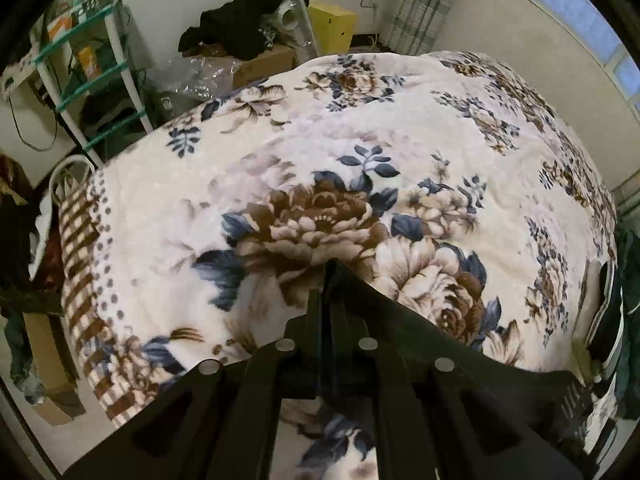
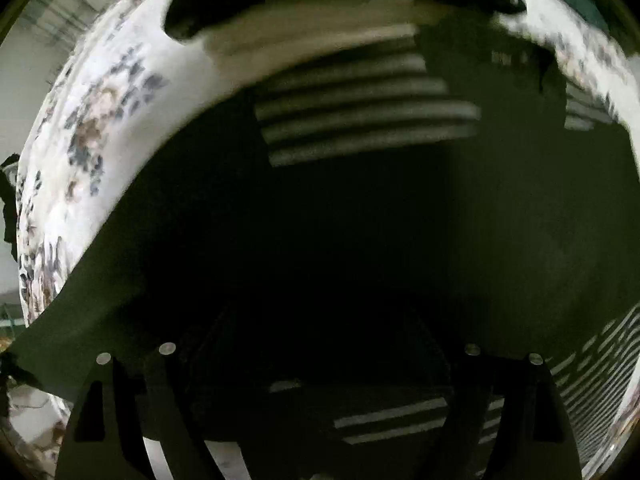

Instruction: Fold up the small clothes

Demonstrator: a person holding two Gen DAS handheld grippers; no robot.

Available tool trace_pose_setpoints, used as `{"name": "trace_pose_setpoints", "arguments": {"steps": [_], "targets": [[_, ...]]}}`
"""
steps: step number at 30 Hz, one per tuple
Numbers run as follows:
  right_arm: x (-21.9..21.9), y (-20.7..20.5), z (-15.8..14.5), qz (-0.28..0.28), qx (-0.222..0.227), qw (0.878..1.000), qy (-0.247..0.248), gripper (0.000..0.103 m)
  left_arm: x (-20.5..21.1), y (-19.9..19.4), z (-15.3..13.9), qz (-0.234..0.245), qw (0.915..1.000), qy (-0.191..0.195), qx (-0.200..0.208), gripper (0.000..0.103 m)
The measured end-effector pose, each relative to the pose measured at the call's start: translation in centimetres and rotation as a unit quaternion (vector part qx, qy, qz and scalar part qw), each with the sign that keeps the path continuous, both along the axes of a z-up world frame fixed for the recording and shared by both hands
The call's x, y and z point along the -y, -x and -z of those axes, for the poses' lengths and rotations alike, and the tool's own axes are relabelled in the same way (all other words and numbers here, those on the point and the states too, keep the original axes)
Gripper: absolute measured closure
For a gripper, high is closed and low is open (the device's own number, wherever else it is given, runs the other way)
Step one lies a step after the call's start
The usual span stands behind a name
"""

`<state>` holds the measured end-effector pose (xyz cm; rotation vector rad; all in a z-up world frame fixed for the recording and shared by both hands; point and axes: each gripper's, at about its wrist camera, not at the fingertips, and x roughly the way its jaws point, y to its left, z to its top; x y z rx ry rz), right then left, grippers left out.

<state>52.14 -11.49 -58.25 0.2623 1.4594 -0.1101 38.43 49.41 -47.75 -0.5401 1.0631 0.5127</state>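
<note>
The left gripper (image 1: 326,270) hangs above the bed, angled steeply down, and its two black fingers (image 1: 320,304) are pressed together into one point — closed, with nothing visible between them. Beneath it spreads the floral blanket (image 1: 400,128), cream with big brown and blue-grey blooms, a brown checked border running down its left edge. At the far right edge of this view a strip of dark garment (image 1: 606,320) with pale stripes lies on the blanket, well apart from the closed fingertips.

Behind the bed stand a white shelf rack (image 1: 100,80) with green tiers, a yellow box (image 1: 332,26) against the wall, a heap of black cloth (image 1: 248,20) on cardboard boxes, and a checked curtain (image 1: 424,4) beside the window.

Over to the right wrist camera — and here the dark garment (image 2: 360,220) fills nearly the whole picture. It is dark fabric with bands of pale stripes across the upper middle, at the lower right and near the bottom, lying on the floral blanket (image 2: 104,128), which shows as a blurred white arc at left. The right gripper (image 2: 320,360) points down at it from close above. Its finger arms sit wide at the bottom corners, so the jaws stand open, but the fingertips melt into the dark cloth and I cannot tell whether they touch it. The upper part of the view is smeared with motion blur.
</note>
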Motion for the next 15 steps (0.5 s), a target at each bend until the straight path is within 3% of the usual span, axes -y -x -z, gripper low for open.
{"name": "trace_pose_setpoints", "arguments": {"steps": [4, 8, 11, 15], "targets": [[2.8, 1.1, 0.8, 0.021, -0.046, 0.999, -0.008, 0.017, 3.3, -0.6, -3.2, 0.038, 0.9985, -0.038, -0.003, 0.102], [9.2, 4.1, -1.1, 0.046, -0.048, 0.995, 0.076, 0.017, 10.4, -2.2, -6.5, 0.113, 0.9909, -0.074, -0.005, 0.102], [16.4, 6.7, -2.7, 0.068, -0.039, 0.989, 0.128, 0.017, 18.9, -3.9, -8.3, 0.186, 0.9792, -0.081, 0.0, 0.102], [21.3, 8.0, -1.7, 0.113, -0.046, 0.988, 0.097, 0.017, 31.8, -5.6, -9.0, 0.276, 0.9587, -0.065, 0.014, 0.102]]}}
